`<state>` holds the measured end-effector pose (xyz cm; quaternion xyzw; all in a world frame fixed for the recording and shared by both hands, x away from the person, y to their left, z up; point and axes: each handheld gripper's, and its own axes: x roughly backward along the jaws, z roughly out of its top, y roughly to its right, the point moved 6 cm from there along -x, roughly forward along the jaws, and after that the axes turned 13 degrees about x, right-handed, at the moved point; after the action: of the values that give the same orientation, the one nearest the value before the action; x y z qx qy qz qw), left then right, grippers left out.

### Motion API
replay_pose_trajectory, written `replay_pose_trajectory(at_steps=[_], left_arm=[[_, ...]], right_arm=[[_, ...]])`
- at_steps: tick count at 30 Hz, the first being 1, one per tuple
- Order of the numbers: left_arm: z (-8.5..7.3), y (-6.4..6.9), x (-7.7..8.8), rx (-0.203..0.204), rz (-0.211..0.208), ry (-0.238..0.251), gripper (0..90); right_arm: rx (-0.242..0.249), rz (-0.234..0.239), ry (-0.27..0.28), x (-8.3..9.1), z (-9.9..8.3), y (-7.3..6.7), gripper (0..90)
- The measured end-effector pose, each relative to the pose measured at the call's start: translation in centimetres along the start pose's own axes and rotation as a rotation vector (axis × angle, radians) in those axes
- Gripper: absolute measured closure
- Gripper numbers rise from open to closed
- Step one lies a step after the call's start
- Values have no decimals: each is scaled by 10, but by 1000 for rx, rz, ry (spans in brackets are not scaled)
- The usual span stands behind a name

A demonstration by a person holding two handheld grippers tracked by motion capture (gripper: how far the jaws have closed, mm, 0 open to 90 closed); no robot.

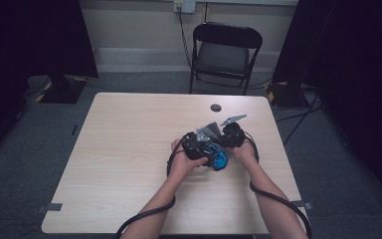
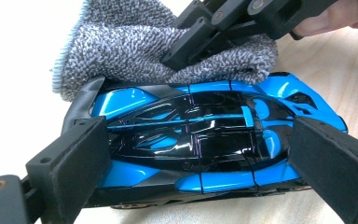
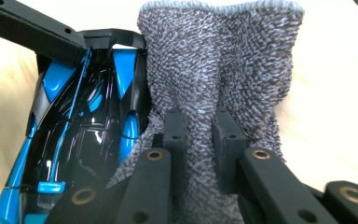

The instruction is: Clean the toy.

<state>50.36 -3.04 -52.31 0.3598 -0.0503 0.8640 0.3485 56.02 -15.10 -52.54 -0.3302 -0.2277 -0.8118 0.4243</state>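
Observation:
A blue and black toy car lies on the table, clamped end to end between the padded jaws of my left gripper. In the high view the car sits between both hands near the table's middle right, where the left gripper and right gripper meet. A grey terry cloth is pinched in my right gripper and rests against the car's side. The left gripper view shows the cloth draped over the car's far edge, with the right gripper shut on it.
The light wooden table has a small dark round disc near its far edge. A black folding chair stands beyond the table. Cables trail from both grippers past the table's near edge.

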Motion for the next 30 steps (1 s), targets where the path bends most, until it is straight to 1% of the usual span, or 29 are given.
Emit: replay_pose_trajectory(at_steps=[5,7,14,16,24,28,30], left_arm=[[0,-1,0,-1,0,0,54],[0,-1,0,0,-2,2,54],[1,-2,0,2,2,-3,54],[1,-1,0,2,2,-3,54],[1,-1,0,4,2,0,54],[1,-1,0,3,1,-3,54],[1,-1,0,3,2,-4,54]], right_arm=[[8,8,-3,2,-2,0,783],[19,11,-3,3,-3,0,782],[18,19,3,8,-8,0,782],[26,21,0,10,-10,0,781],[6,28,7,16,-17,0,781],[7,30,3,19,-20,-1,780],[3,33,10,21,-22,-2,780]])
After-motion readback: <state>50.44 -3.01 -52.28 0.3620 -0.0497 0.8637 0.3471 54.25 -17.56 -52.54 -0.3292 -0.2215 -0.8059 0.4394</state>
